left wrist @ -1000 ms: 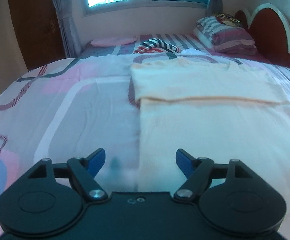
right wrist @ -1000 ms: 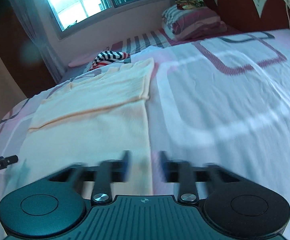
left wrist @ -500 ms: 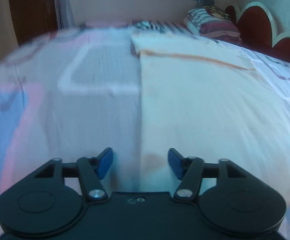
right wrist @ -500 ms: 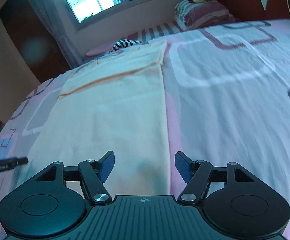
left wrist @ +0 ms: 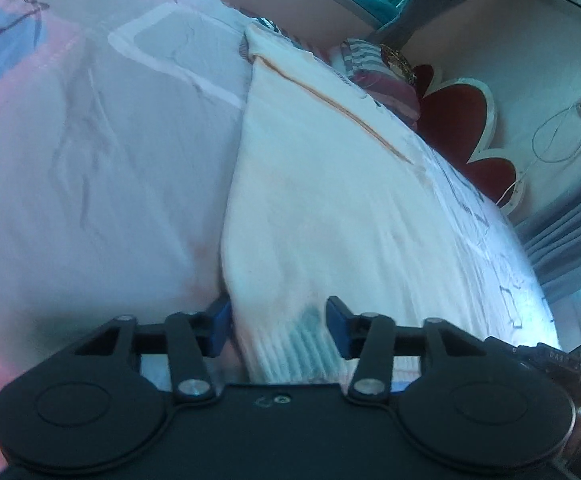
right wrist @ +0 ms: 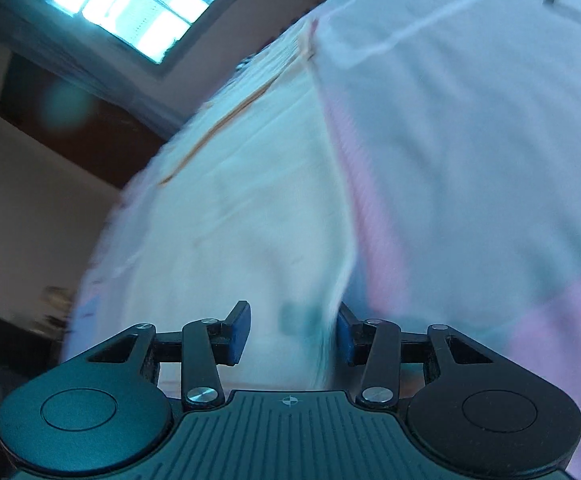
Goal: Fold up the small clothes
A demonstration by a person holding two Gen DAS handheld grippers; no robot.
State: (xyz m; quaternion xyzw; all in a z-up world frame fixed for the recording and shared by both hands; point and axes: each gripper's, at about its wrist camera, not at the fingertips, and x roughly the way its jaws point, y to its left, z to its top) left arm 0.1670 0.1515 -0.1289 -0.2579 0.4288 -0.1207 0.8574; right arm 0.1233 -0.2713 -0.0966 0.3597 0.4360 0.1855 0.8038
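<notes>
As laid: garment point(left wrist: 330, 208) lengthwise toward headboard point(left wrist: 458, 120)

**Two wrist views, low and tilted over the bed**

My left wrist camera sits just behind the left gripper point(left wrist: 278, 326), looking forward and down along its fingers, rolled, very near the cream garment point(left wrist: 330, 200) ahead of the jaws. My right wrist camera does likewise behind the right gripper point(right wrist: 293, 330), rolled the other way. Both views share the garment and the patterned bedsheet point(left wrist: 90, 160) beside the jaws; past the jaws the left faces the headboard point(left wrist: 454, 120), the right the window point(right wrist: 130, 4).
</notes>
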